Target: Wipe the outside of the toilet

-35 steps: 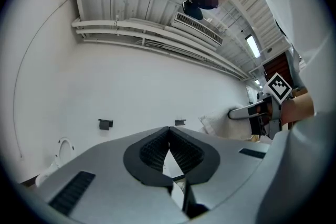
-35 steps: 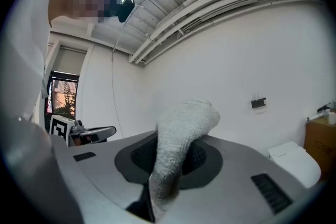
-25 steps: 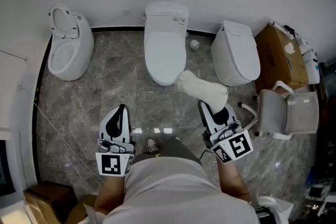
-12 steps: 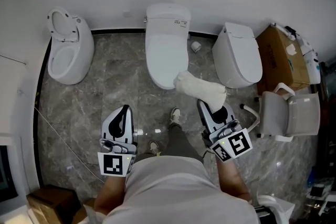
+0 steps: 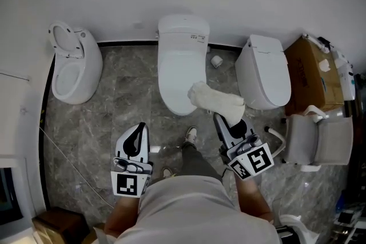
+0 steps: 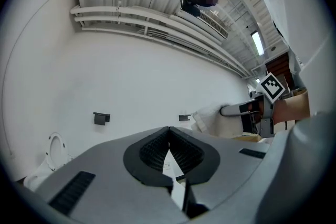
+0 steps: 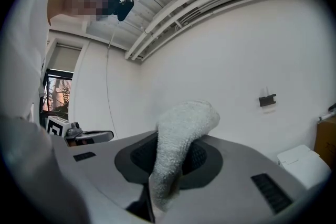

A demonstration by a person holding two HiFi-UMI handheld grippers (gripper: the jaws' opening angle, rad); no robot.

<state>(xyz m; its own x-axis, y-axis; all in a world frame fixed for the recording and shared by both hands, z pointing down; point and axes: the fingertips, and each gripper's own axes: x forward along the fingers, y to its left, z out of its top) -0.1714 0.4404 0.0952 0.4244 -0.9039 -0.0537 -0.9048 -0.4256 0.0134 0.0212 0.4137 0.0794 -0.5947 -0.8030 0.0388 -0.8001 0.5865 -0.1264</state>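
1. Our right tongs clamp a white cloth; our left tongs are closed on nothing.
2. The cloth's long axis runs from the right tongs up and left, its free end over the front right of the middle toilet, which lies lengthwise from the wall toward us.
3. A side toilet stands just right of the cloth, and a shoe is between the tongs.
4. A second ago the cloth's end only met the toilet's front corner, and the shoe was further back.
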